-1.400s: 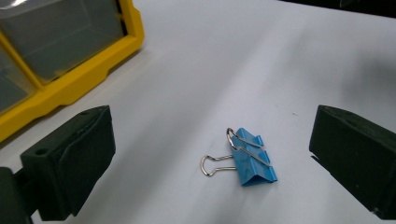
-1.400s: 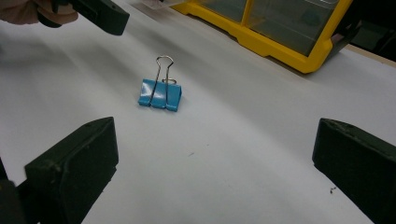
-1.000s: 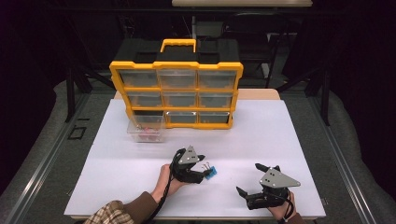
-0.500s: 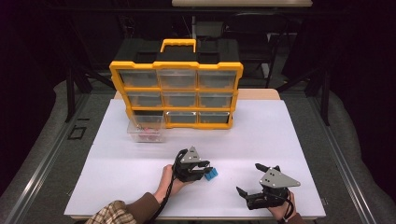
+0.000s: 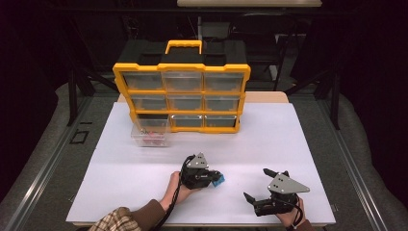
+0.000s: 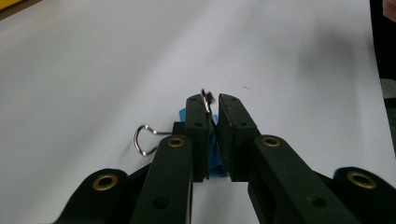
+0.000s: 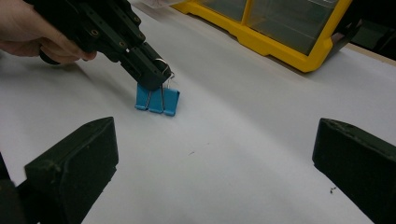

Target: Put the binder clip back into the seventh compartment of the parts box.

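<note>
Near the lower centre of the high view, the left gripper [image 5: 211, 177] is seen with its jaws just closed on a blue binder clip [image 5: 219, 180], which is held at their tips over the white table sheet [image 5: 288, 144]. At the lower right of that frame, the right gripper [image 5: 262, 185] is held with its jaws spread apart and nothing between them. A yellow drawer organiser [image 5: 182, 98] is set at the far edge of the sheet, and a clear drawer [image 5: 151, 136] with small red items is placed in front of its lower left corner.

Along the left gripper view, the jaws are seen pressed together on the clip's wire handle, with the blue body [image 6: 212, 154] tucked beneath and a second wire loop [image 6: 145, 138] left sticking out at the left.

Across the right gripper view, the clip [image 7: 157, 101] is shown upper left of centre, pinched by its handles in the left gripper [image 7: 154, 74] and touching the sheet, while this gripper's own jaws are stood wide apart at the lower corners.
</note>
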